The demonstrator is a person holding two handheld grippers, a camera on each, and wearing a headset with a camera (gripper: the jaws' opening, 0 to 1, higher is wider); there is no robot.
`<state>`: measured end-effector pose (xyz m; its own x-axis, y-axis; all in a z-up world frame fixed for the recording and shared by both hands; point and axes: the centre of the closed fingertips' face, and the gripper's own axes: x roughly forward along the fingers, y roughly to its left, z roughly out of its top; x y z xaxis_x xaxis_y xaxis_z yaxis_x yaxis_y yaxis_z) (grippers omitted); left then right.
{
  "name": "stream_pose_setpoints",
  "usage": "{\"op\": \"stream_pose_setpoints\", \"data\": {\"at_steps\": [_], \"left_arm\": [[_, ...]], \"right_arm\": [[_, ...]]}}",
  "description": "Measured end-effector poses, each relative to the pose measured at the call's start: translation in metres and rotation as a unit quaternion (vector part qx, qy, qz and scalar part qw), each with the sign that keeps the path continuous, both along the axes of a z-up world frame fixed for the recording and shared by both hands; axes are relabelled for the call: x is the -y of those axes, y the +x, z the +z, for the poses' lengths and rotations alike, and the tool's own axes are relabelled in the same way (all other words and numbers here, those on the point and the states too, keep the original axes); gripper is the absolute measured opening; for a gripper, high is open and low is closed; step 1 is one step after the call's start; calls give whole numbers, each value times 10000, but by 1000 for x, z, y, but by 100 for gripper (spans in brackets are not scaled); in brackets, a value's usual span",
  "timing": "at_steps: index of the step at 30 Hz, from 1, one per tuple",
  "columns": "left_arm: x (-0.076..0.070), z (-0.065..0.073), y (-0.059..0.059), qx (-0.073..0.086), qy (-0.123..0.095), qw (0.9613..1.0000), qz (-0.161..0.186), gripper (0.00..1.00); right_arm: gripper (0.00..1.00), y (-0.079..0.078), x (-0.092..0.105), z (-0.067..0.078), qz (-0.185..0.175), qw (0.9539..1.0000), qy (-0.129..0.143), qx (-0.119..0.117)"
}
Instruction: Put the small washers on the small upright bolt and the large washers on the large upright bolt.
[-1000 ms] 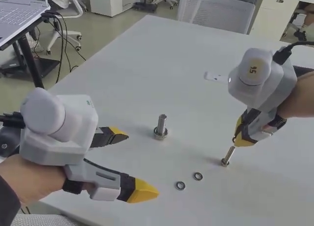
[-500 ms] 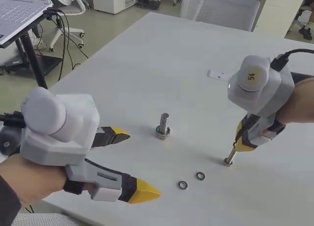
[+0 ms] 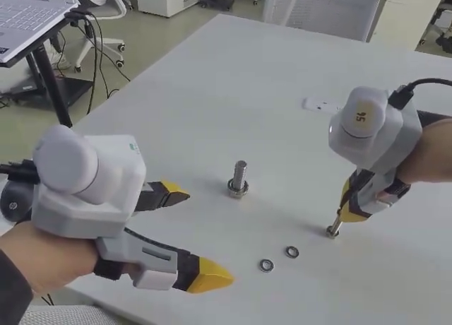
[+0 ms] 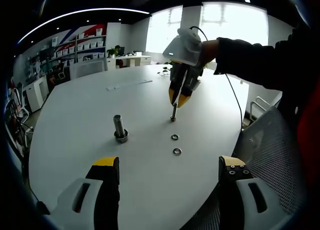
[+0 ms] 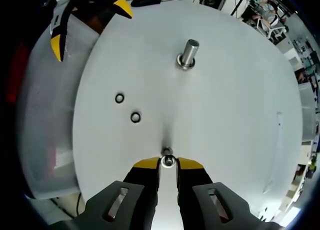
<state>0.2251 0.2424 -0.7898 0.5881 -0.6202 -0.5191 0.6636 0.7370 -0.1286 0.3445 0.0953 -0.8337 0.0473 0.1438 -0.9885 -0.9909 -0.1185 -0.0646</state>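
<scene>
- Table (image 3: 233, 92): white, matte, carrying every part listed below.
- small bolt (image 3: 333, 228): thin, silvery metal. Leaning rather than plumb in the head view, lower end down on the white top, upper end between the yellow tips of the right gripper (image 3: 346, 210).
- right gripper: jaws drawn close together and clamped on the small bolt, whose end sits between the tips in the right gripper view.
- large bolt (image 3: 239, 180): thick, grey, threaded near the top, standing upright, well apart from the small bolt. Wider collar at its foot; bolt head or washer, cannot tell.
- first washer (image 3: 266, 265) and second washer (image 3: 292, 252): small metal rings, alike in size, lying flat, near each other but not touching, loose beside the small bolt.
- left gripper (image 3: 192, 234): jaws wide apart, holding nothing, yellow tips pointed toward the bolts.
</scene>
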Motion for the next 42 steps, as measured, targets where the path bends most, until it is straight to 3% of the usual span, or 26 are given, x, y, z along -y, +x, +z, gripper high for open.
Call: {"op": "stream_pose_setpoints", "data": {"at_steps": [20,42], "left_arm": [[-3,-2,-1,-44,20,10000,15,81],[-5,-2,-1,-53,27,10000,31,81]], "right_arm": [[14,-3,-3,-31,-126,9997,-19,-195],[15,-1,-2,-36,-134,9997,-21,-188]]}}
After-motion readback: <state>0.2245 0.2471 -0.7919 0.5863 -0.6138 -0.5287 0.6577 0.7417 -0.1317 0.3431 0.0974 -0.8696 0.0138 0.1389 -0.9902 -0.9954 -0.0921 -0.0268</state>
